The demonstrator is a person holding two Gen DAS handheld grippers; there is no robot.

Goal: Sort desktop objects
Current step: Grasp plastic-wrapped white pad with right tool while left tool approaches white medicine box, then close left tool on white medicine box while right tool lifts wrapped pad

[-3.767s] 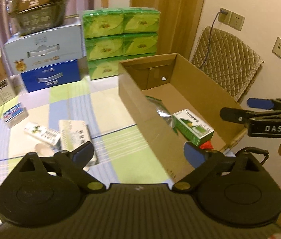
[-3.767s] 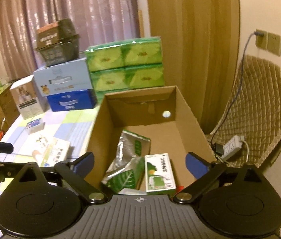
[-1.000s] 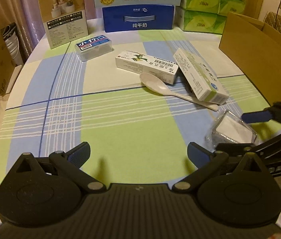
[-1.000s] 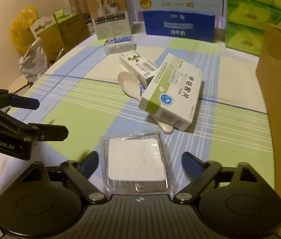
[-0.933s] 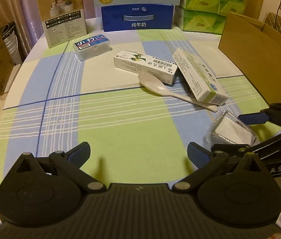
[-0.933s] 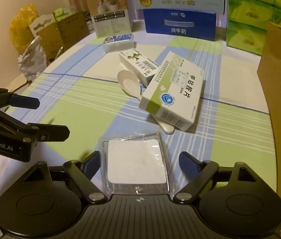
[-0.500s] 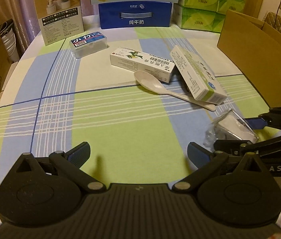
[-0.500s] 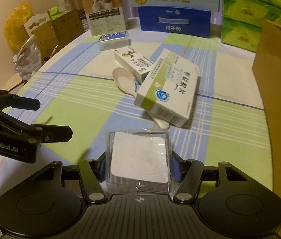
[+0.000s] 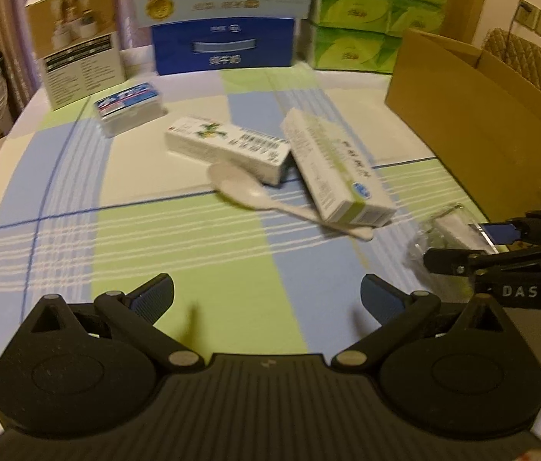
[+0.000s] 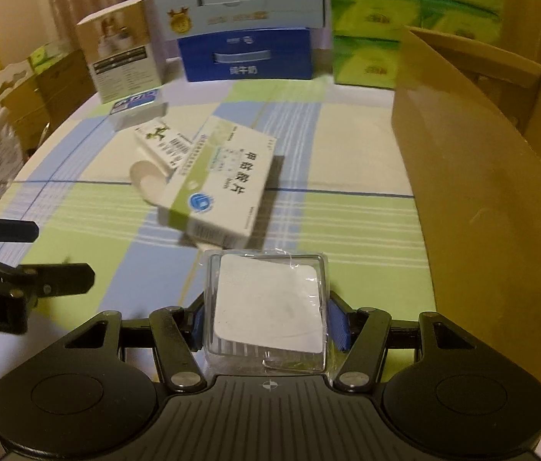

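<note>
One item is in hand at this moment: the right gripper point(image 10: 268, 326) pinches a clear plastic packet point(image 10: 266, 307) with a white square inside, its blue pads pressed against the packet's two sides. The packet looks lifted just off the bench point(image 10: 339, 223), though blur makes any gap hard to judge. The left gripper point(image 9: 266, 292) hangs spread and empty over the checked cloth, well apart from everything.

Four other things lie on the bench: a green-and-white medicine box point(image 10: 218, 188) resting across a white spoon point(image 9: 247, 192), a long white carton point(image 9: 228, 146) beside them, and a small blue-topped case point(image 9: 130, 111) farther back. The cardboard box point(image 10: 477, 207) stands open just to the right.

By my judgement the step is carrying the packet to that box. The next move calls for raising it above the box's near wall, swinging right over the opening, then releasing; the thin packet may flex or slip, so a steady squeeze matters.
</note>
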